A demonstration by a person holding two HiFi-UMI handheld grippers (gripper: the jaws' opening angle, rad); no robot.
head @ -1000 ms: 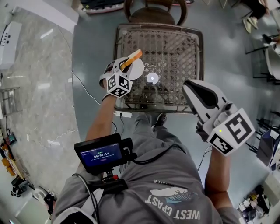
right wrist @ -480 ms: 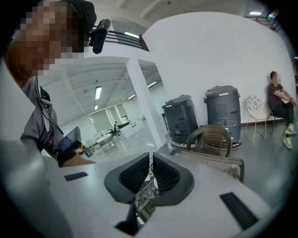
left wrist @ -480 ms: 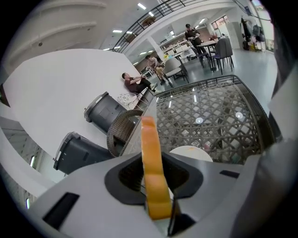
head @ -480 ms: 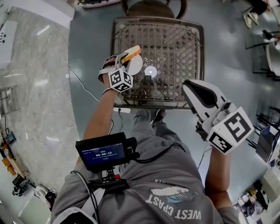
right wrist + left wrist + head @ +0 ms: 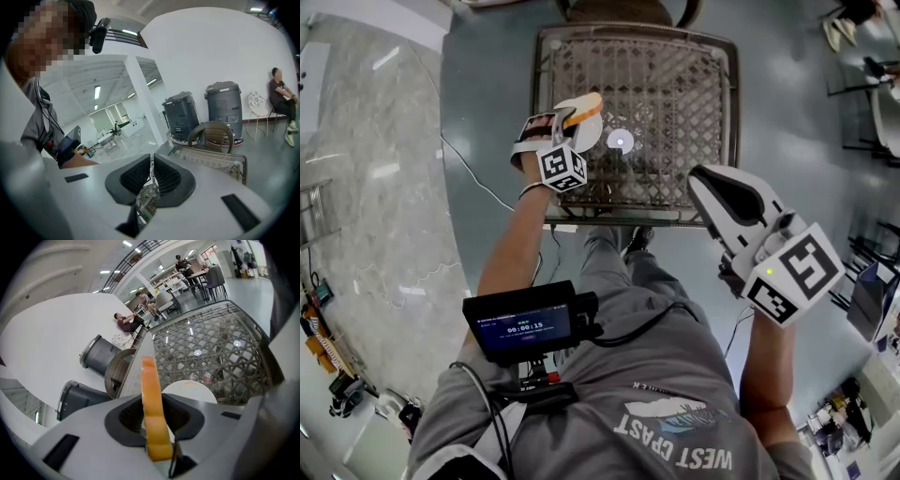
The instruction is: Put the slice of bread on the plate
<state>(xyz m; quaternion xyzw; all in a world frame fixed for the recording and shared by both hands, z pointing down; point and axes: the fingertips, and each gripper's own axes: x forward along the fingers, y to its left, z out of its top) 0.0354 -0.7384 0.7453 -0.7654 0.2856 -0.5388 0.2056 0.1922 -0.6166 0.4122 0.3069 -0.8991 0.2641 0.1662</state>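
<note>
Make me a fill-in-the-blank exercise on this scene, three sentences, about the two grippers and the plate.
1. The left gripper grips a slice of ____ on edge.
2. The colour of the plate on the table is ____.
3. The right gripper is shut and holds ____.

Missing words: bread; white; nothing.

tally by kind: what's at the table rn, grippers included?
slice of bread: 1
plate: 1
table: 1
grippers: 2 (left gripper, right gripper)
Total: 5
</note>
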